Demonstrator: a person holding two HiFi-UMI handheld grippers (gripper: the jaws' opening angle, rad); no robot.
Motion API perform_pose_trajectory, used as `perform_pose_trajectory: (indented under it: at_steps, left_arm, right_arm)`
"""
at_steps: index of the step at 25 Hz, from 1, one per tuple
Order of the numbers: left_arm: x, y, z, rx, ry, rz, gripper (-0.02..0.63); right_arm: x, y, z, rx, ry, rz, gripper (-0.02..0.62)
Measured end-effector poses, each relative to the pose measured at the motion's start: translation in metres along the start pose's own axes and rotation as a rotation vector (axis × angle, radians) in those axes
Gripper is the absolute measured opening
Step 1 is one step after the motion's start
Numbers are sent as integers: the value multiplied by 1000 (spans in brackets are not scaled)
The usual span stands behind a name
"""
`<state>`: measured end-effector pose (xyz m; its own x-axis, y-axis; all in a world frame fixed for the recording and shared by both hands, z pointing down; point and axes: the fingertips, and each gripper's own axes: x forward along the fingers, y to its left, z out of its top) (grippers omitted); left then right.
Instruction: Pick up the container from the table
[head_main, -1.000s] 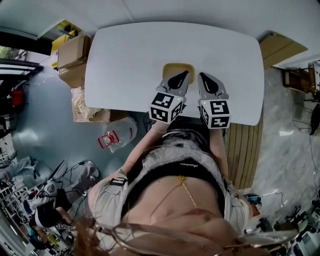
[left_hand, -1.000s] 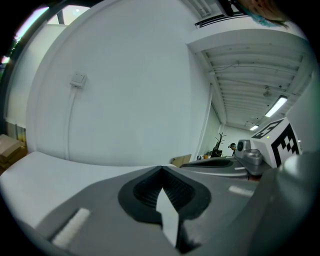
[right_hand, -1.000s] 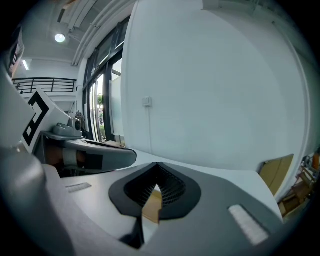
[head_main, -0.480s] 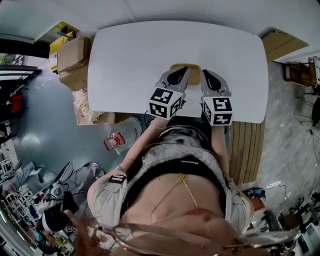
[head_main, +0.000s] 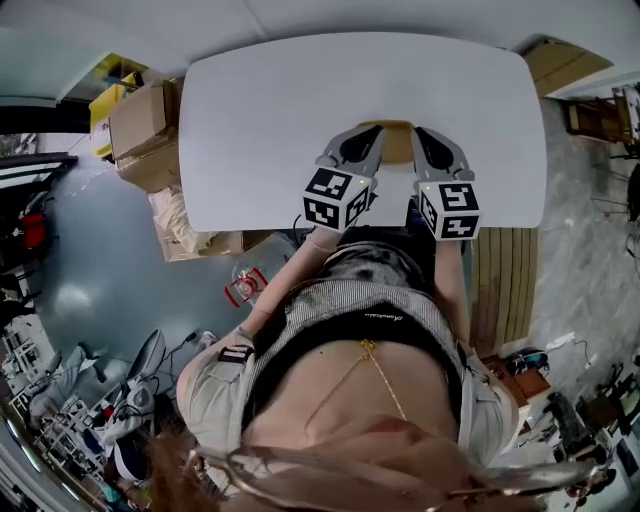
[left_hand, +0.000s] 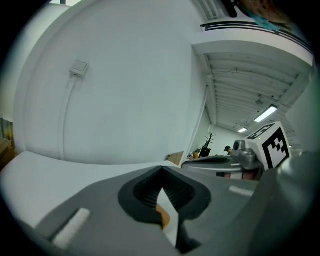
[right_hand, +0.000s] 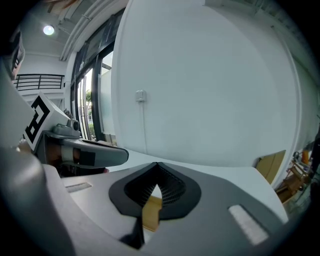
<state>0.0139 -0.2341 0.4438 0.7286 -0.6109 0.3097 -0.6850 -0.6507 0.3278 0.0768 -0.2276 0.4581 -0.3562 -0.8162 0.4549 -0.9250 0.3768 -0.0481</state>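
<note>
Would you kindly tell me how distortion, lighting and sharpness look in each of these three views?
Head view: strong fisheye bows the table edges; the light is even, with no glare; the near bottom edge is blurred. Left gripper view: dark round vignette, bright ceiling lamp, soft foreground. Right gripper view: same vignette, the wall bulges, and a ceiling light glares.

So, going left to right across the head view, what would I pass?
cardboard boxes → left gripper → container → right gripper → wooden panel
</note>
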Motion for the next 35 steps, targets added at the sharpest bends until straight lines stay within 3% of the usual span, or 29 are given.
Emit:
perform_pose_trajectory:
  at_steps: [11, 23, 35]
  left_arm:
    - [-21, 28, 2, 30, 13, -74, 0]
    - [-42, 67, -9, 9, 31, -63, 0]
    - [-22, 66, -9, -28, 19, 68, 0]
  right_arm:
    - [14, 14, 4, 31, 10, -35, 25]
    - [26, 27, -9, 71, 41, -86, 24]
    - [18, -22, -7, 54, 29, -59, 25]
